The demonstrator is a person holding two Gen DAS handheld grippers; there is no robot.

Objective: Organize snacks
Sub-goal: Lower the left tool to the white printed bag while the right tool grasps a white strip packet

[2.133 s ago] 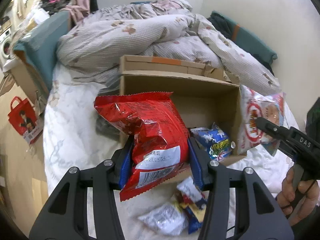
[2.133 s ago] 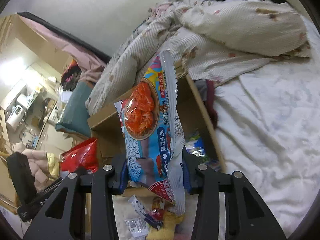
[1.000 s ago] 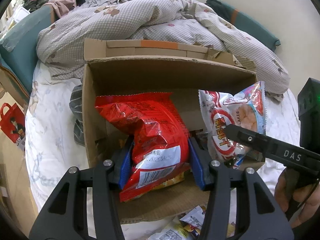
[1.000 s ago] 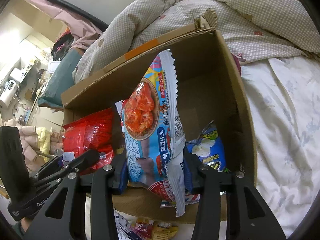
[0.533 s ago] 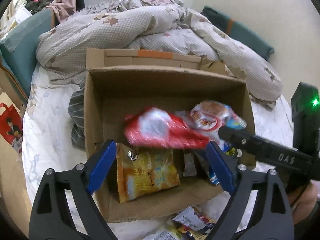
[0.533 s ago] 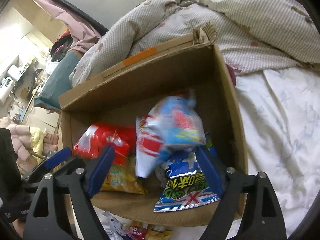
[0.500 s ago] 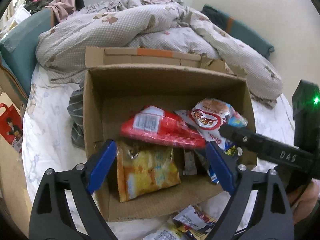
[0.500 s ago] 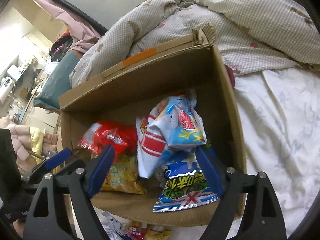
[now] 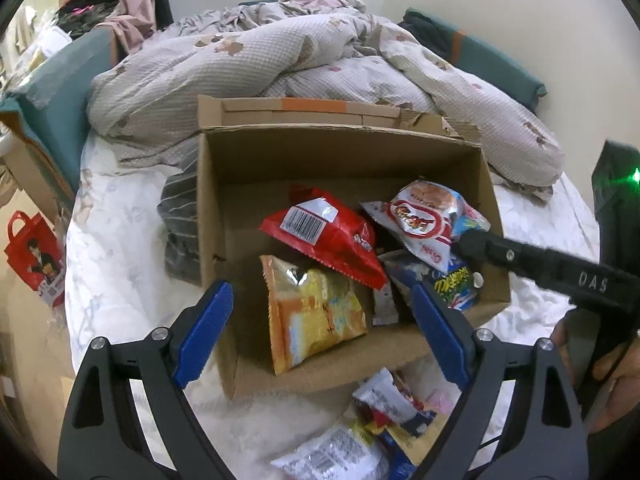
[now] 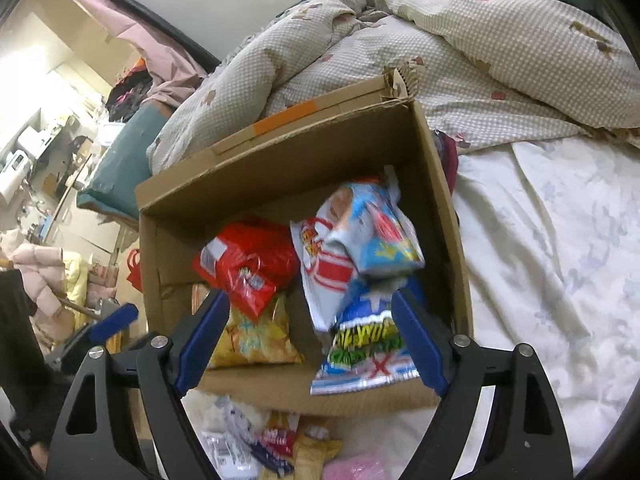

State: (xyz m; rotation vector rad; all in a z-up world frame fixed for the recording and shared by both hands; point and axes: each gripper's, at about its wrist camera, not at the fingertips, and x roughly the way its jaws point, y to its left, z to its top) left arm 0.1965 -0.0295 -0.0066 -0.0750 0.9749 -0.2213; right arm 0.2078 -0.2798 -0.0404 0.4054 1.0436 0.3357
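An open cardboard box (image 9: 208,208) (image 10: 452,216) stands on the bed. Inside lie a red snack bag (image 9: 328,236) (image 10: 248,260), a white and blue snack bag (image 9: 424,216) (image 10: 360,232), a yellow bag (image 9: 316,312) (image 10: 256,336) and a blue bag (image 9: 452,284) (image 10: 368,340). My left gripper (image 9: 320,328) is open and empty above the box's near edge. My right gripper (image 10: 308,336) is open and empty above the box too; its arm shows in the left wrist view (image 9: 540,264).
Several loose small snack packets (image 9: 380,420) (image 10: 272,444) lie on the sheet in front of the box. A rumpled duvet (image 9: 280,52) is piled behind it. A red bag (image 9: 36,252) stands on the floor at the left. White bed sheet (image 10: 552,260) spreads right of the box.
Both grippers opened and let go of their bags: the red bag and the white and blue bag dropped into the box. Both grippers have since drawn back a little.
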